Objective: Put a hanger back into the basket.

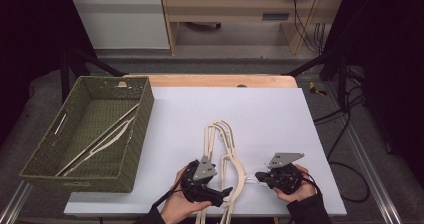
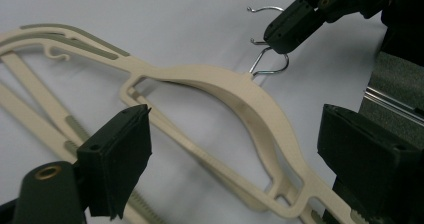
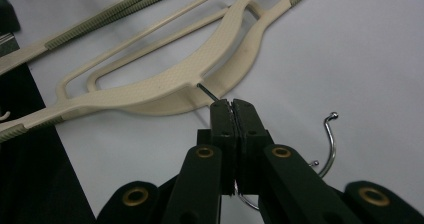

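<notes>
Several cream plastic hangers (image 1: 220, 134) lie stacked on a white board (image 1: 270, 109). The top hanger (image 2: 240, 91) has a metal hook (image 2: 270, 64), and my right gripper (image 3: 232, 106) is shut on that hook's wire where it leaves the hanger's neck (image 3: 200, 79). In the high view the right gripper (image 1: 258, 176) sits just right of the stack. My left gripper (image 1: 221, 191) is at the stack's left near the front edge. Its jaws stand wide apart in the left gripper view (image 2: 235, 134), one on each side of the top hanger's shoulder, touching nothing.
A green woven basket (image 1: 47, 151) stands at the board's left with a few cream hangers (image 1: 102, 140) inside. A second loose metal hook (image 3: 329, 141) lies beside my right gripper. Cables (image 1: 350, 134) trail on the floor to the right.
</notes>
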{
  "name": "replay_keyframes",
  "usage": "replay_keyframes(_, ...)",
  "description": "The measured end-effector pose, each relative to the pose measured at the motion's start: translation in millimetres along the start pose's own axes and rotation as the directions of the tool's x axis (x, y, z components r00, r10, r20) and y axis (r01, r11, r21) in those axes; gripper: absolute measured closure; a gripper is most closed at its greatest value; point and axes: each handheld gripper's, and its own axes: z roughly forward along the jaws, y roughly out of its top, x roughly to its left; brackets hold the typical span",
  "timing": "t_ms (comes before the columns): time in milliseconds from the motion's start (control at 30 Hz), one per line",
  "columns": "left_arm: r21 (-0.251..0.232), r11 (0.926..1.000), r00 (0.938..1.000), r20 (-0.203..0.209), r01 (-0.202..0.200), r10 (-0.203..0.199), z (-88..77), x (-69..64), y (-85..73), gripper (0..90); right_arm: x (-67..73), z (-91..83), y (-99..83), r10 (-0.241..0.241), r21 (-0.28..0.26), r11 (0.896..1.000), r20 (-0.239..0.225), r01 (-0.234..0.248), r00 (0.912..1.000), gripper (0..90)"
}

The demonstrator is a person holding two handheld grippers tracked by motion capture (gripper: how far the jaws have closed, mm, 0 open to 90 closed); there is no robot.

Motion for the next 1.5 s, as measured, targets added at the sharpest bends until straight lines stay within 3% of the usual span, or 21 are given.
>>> replay_keyframes(267,0.106,0.9943,0.9994,0.031,0.012,-0.016,32.8,-11.9,2.5,22.6,2.7,-3.2,4.9,-0.009,0.005,1.000,0.003,0.009,1.0000,89.2)
replay_keyframes(500,0.176,0.9841,0.9971,0.068,0.021,-0.033,52.9,-17.5,-0.8,40.0,3.9,-7.0,8.6,-0.028,0.002,1.000,0.003,0.028,0.9996,89.2)
replay_keyframes(633,0.212,0.9767,0.9966,0.067,0.032,-0.047,59.3,-19.8,-2.3,48.8,5.4,-9.6,10.9,-0.025,-0.010,1.000,0.005,0.025,0.9997,89.3)
replay_keyframes(867,0.218,0.9748,0.9968,0.051,0.049,-0.061,58.2,-22.9,-2.1,59.1,8.3,-13.0,14.4,-0.037,-0.022,0.999,0.006,0.037,0.9993,89.1)
replay_keyframes(933,0.207,0.9770,0.9978,0.030,0.052,-0.059,55.8,-24.7,-1.9,63.1,8.7,-11.5,14.6,-0.041,-0.026,0.999,0.008,0.041,0.9991,89.1)
replay_keyframes(1033,0.196,0.9787,0.9969,0.034,0.062,-0.070,52.3,-26.3,-1.7,69.9,8.9,-12.1,15.0,-0.052,-0.031,0.998,0.005,0.052,0.9986,89.1)
replay_keyframes(1267,0.191,0.9783,0.9967,-0.003,0.081,-0.082,42.8,-24.3,0.9,72.3,13.0,-16.8,18.3,-0.051,-0.080,0.996,0.001,0.051,0.9987,88.3)
replay_keyframes(1367,0.186,0.9786,0.9961,-0.021,0.089,-0.086,37.8,-20.7,1.6,73.5,13.9,-20.2,19.6,-0.052,-0.123,0.991,-0.023,0.049,0.9984,84.5)
replay_keyframes(1500,0.176,0.9780,0.9932,-0.046,0.113,-0.107,30.5,-14.5,1.5,74.1,13.3,-30.3,21.4,-0.041,-0.228,0.973,-0.063,0.025,0.9972,72.0)
